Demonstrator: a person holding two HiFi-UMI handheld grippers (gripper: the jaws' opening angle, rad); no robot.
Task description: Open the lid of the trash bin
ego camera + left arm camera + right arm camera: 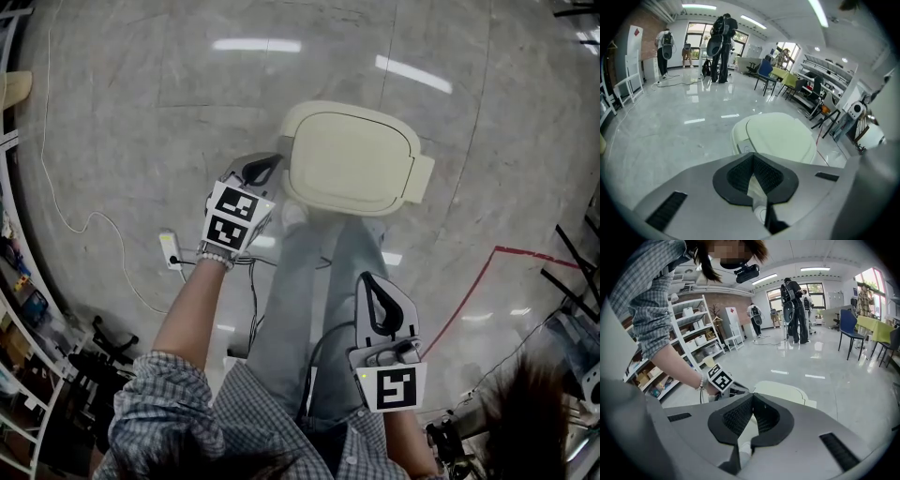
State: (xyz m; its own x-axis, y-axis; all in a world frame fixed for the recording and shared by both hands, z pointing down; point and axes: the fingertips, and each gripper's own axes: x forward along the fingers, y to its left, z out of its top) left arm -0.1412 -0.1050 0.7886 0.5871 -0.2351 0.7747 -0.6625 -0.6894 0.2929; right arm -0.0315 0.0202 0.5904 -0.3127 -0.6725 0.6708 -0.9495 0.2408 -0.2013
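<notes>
On the floor ahead stands the trash bin (291, 141), lid (349, 157) down. The left hand-held gripper (265, 169), jaws together and empty, hovers beside its left edge. The right hand-held gripper (373, 286), also closed and empty, hangs nearer. Approach step, I judge: next, catch the lid's rim and lift.

1. I saw a blue-grey checked shirt sleeve (159, 398) and light blue jeans (314, 300).
2. A pale bead bracelet (216, 257) ringed one wrist.
3. Both the left gripper (260, 170) and the right gripper (379, 292) had grey shells, black ribbed pads and white cubes with black square markers.
4. I noted a thin black cable (253, 298).
</notes>
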